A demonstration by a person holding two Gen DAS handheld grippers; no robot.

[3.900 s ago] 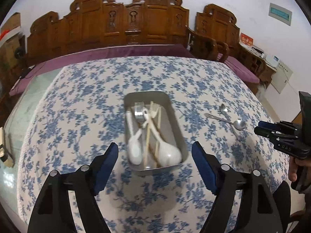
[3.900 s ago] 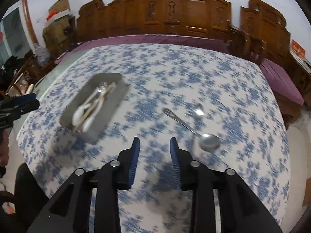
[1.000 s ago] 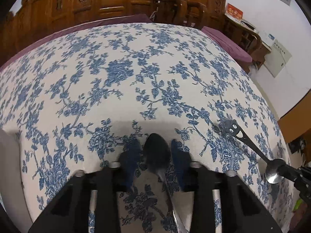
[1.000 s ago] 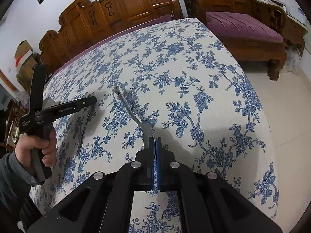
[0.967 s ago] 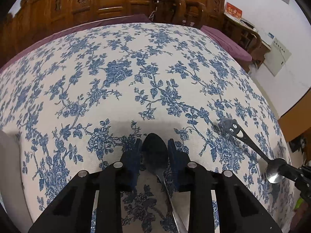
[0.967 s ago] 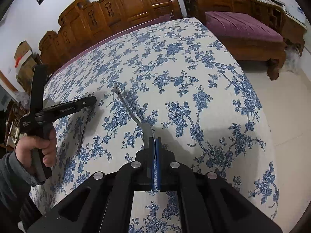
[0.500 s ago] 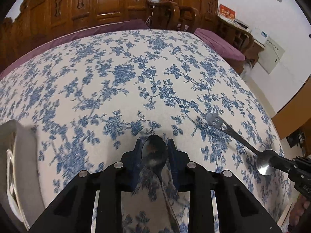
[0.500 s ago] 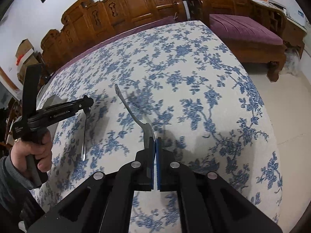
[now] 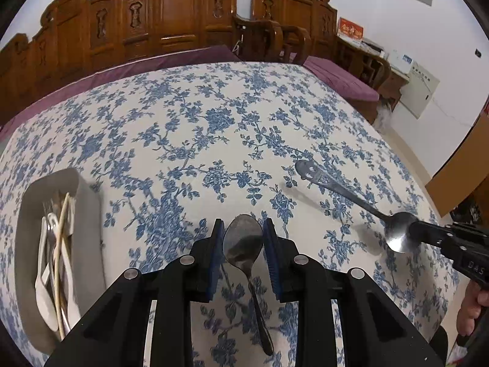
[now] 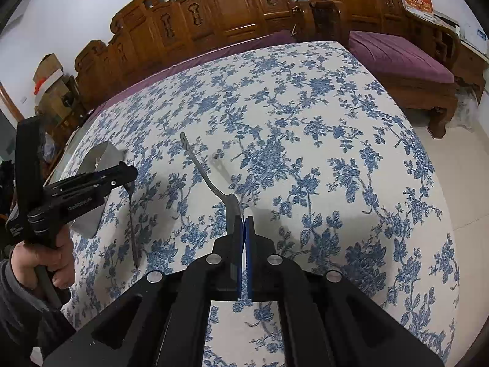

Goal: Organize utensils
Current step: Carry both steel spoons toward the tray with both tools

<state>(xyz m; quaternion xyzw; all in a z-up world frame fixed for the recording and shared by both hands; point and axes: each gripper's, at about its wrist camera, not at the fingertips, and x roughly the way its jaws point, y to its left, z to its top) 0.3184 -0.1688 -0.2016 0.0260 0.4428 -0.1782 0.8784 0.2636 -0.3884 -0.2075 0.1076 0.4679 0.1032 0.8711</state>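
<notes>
My left gripper (image 9: 241, 229) is shut on the bowl of a metal spoon (image 9: 243, 241) and holds it above the table, handle hanging down; it also shows in the right wrist view (image 10: 130, 180) with the spoon (image 10: 134, 232). My right gripper (image 10: 244, 223) is shut on the bowl of a second metal spoon (image 10: 207, 180), handle pointing away; in the left wrist view it (image 9: 415, 232) holds that spoon (image 9: 336, 188) at the right. A grey metal tray (image 9: 88, 202) at the left holds white spoons, chopsticks and a fork.
The table wears a blue-flowered white cloth (image 9: 214, 116). Carved wooden chairs (image 9: 171, 24) with purple cushions stand along the far side and right. The tray shows behind the left gripper in the right wrist view (image 10: 101, 156).
Both grippers have lifted their spoons off the cloth. The left view has pulled back and the tray has come into sight at the left.
</notes>
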